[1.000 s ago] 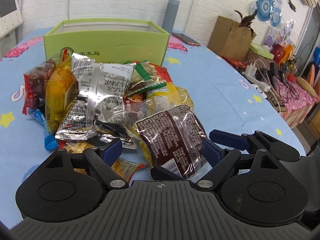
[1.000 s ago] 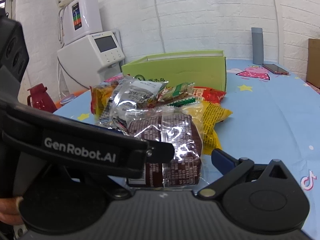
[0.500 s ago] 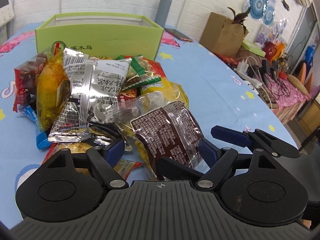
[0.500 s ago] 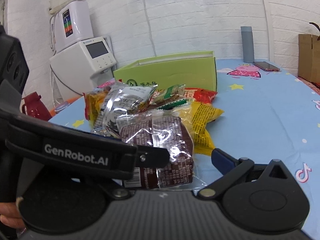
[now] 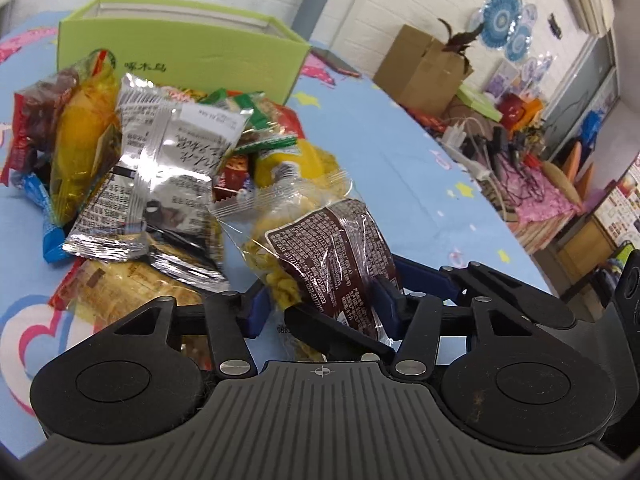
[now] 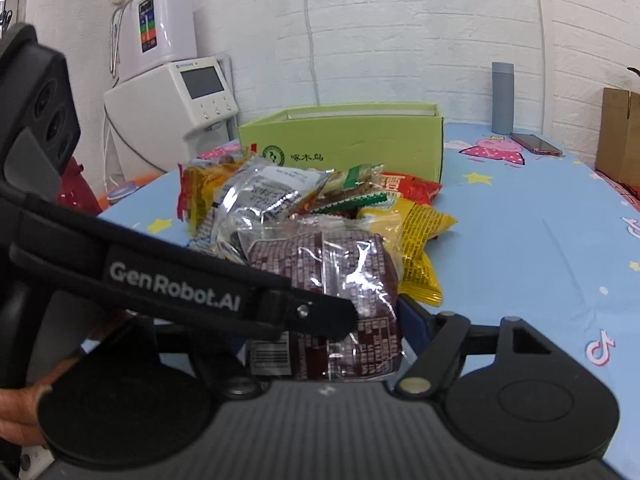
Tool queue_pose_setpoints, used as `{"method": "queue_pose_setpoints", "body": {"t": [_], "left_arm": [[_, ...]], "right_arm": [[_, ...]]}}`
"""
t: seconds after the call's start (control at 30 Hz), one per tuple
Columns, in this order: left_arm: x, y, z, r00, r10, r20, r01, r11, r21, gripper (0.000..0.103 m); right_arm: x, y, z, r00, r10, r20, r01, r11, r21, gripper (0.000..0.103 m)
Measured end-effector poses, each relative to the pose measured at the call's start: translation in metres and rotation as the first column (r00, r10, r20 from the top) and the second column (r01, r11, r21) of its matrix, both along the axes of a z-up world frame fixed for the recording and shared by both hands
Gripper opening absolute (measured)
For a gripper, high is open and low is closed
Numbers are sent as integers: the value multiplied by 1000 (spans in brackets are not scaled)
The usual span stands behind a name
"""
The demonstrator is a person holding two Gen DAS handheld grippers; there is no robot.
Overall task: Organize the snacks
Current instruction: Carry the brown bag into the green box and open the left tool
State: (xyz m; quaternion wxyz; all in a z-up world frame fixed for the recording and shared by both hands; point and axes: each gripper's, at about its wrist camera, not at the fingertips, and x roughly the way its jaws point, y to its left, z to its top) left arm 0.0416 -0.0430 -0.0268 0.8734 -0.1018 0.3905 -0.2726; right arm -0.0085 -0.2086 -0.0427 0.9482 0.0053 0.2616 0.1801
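A pile of snack packets lies on the blue tablecloth in front of an open green box. A dark brown packet stands at the pile's near edge. My left gripper has closed in on it, with the blue pads against its sides. In the right wrist view the same brown packet sits between my right gripper's jaws too. The left gripper's body crosses that view and hides the right gripper's left finger. The green box stands behind the pile.
A grey bottle and a phone sit at the table's far side. A cardboard box and cluttered cables are off the right edge. White appliances stand to the left.
My left gripper's jaws have narrowed from wide open onto the brown packet. Both grippers have moved slightly closer to the pile.
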Motion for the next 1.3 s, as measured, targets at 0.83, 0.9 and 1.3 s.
{"method": "queue_pose_setpoints", "body": {"t": [0.83, 0.9, 1.3], "left_arm": [[318, 29, 76, 990, 118, 77, -129, 981, 148, 57], [314, 37, 74, 988, 121, 98, -135, 980, 149, 71], [149, 85, 86, 974, 116, 194, -132, 988, 74, 68]], "right_arm": [[322, 47, 72, 995, 97, 1, -97, 995, 4, 80], [324, 44, 69, 997, 82, -1, -82, 997, 0, 82], [152, 20, 59, 990, 136, 45, -139, 988, 70, 93]]}}
